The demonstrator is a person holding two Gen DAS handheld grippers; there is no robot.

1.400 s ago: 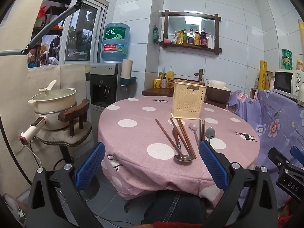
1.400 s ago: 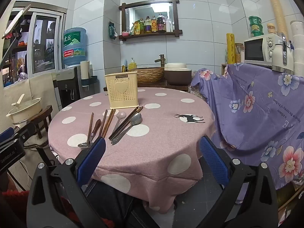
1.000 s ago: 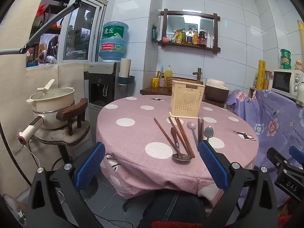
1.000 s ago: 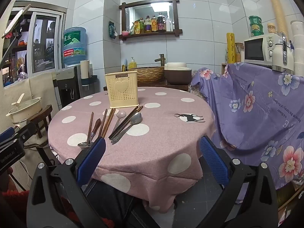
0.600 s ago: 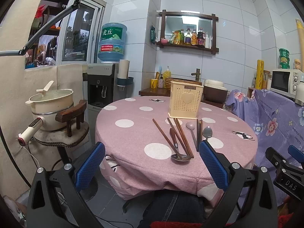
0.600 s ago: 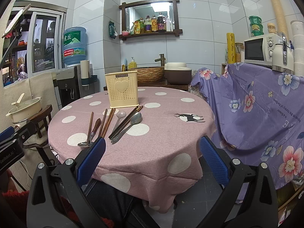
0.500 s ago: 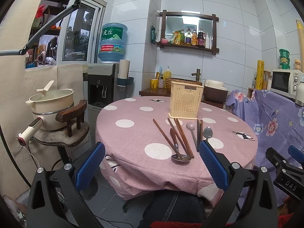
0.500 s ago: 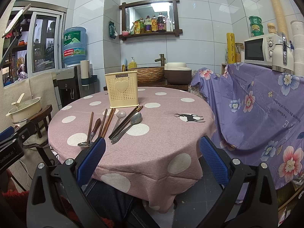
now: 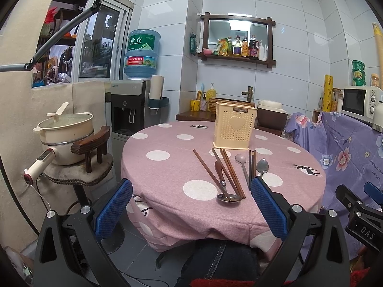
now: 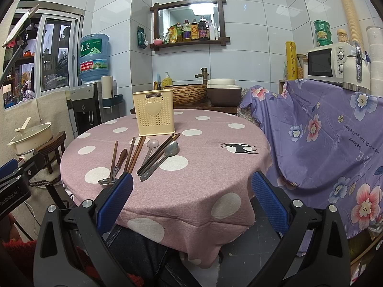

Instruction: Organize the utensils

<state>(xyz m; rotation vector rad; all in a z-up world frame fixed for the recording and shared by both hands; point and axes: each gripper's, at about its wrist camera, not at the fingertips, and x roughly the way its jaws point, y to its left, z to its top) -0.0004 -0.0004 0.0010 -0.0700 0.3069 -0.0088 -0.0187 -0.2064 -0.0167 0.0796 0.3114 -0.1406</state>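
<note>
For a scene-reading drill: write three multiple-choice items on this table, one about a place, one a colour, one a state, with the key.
1. Where does the cream utensil holder stand relative to the utensils lying on the table?
A. Behind them, farther from the grippers
B. On the near table edge
C. On the floor

2. What colour is the tablecloth?
A. Green with stripes
B. Pink with white dots
C. Plain black

3. What state are the left gripper and right gripper in?
A. Both shut on chopsticks
B. Left open, right holding a spoon
C. Both open, holding nothing

Key: 1 A, the holder sits past the far ends of the chopsticks and spoons. 2 B, white dots cover the pink cloth. 3 C, each view shows blue pads wide apart with nothing between.
</note>
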